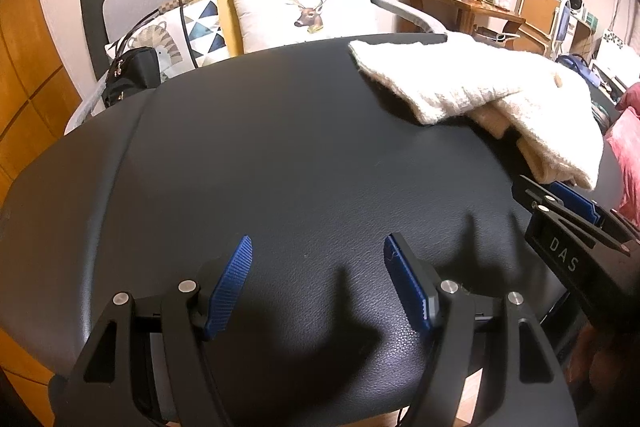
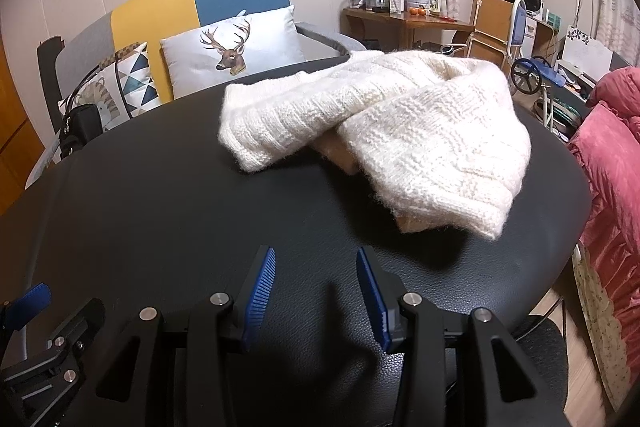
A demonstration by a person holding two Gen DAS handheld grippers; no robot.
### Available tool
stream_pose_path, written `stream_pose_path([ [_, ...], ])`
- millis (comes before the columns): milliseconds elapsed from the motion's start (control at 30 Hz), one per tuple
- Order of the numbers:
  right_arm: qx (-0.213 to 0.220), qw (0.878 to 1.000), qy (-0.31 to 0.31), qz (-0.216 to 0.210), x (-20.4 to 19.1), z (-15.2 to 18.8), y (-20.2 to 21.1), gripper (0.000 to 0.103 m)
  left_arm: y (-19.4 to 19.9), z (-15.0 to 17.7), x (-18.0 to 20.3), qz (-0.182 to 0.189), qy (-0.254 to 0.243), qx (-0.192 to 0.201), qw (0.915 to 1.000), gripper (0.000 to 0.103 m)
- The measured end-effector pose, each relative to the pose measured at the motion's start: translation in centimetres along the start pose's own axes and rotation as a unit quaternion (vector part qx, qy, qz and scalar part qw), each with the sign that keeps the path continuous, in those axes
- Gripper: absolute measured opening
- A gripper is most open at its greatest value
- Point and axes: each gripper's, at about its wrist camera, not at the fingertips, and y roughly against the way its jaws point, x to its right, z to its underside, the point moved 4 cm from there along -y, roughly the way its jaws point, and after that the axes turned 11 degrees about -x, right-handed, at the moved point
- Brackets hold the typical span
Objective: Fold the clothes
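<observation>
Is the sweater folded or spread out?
Folded: the sweater lies as a compact bundle on the table, layers doubled over, a sleeve across the top.

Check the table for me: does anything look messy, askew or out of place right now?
Nothing is spilled or damaged. The cream knitted sweater lies loosely bunched on the black leather-look table, a tan layer peeking from under its front edge. Both grippers are open and empty.

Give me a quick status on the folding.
Left gripper and right gripper open, empty. Sweater bundled on table, untouched. Nothing in the way.
</observation>
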Motion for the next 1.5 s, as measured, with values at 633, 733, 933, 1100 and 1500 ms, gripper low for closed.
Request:
stream_pose_path([
  [633, -0.006, 1.0, 0.002, -0.002, -0.1, 0.1, -0.3, 0.043, -0.2, 0.7, 0.4, -0.002, -0.009, -0.009, 0.9999, 0.072],
  [733, -0.006, 1.0, 0.003, -0.002, -0.1, 0.2, -0.3, 0.043, -0.3, 0.8, 0.4, -0.005, -0.009, -0.012, 0.9999, 0.072],
  [933, -0.004, 1.0, 0.0, -0.002, 0.1, 0.1, -0.3, 0.043, -0.3, 0.8, 0.3, -0.01, -0.009, -0.013, 0.9998, 0.072],
  [1100, -0.001, 1.0, -0.008, 0.0, 0.5, -0.1, -0.2, 0.043, -0.4, 0.9, 0.2, -0.018, -0.008, -0.015, 0.9997, 0.072],
  [1500, -0.001, 1.0, -0.002, -0.004, 0.1, 0.1, -0.2, 0.043, -0.7, 1.0, 0.3, -0.02, -0.007, -0.023, 0.9995, 0.072],
])
